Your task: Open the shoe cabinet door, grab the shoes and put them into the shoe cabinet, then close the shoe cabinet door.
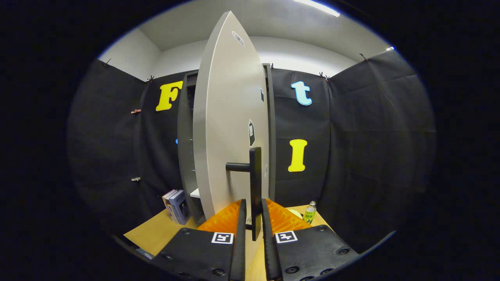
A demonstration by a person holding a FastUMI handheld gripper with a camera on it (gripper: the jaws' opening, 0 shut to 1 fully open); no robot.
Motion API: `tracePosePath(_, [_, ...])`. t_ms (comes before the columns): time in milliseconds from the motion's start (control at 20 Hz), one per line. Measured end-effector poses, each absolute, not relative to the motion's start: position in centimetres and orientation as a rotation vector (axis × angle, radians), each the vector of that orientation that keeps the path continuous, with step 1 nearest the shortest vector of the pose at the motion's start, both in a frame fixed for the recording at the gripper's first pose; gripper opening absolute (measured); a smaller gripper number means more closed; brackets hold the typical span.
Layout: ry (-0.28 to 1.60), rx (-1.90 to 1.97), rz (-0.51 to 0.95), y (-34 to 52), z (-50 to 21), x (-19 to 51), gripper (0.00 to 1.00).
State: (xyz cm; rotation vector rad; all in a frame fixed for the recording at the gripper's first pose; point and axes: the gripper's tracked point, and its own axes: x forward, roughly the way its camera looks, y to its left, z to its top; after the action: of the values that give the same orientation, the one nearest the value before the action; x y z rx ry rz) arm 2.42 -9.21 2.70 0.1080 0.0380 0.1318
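Both fingers of the gripper (254, 216) pinch the door's upright handle (255, 187) near its lower end; the stiff, light-looking cabinet door (228, 128) stands half open just ahead.

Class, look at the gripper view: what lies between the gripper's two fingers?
In the gripper view, the lower end of the black door handle on the part-open shoe cabinet door stands between the gripper fingers.

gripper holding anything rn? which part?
Yes: the gripper is closed on the cabinet door's handle, near the lower end of the vertical black bar, one finger on each side. The door stands partly open.
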Motion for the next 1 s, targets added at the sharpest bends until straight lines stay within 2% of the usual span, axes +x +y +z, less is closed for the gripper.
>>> tracePosePath(800, [0.013, 0.126, 0.028, -16.9, 2.7, 1.7, 0.21])
tracePosePath(1000, [0.013, 0.160, 0.068, -16.5, 3.0, 1.1, 0.22])
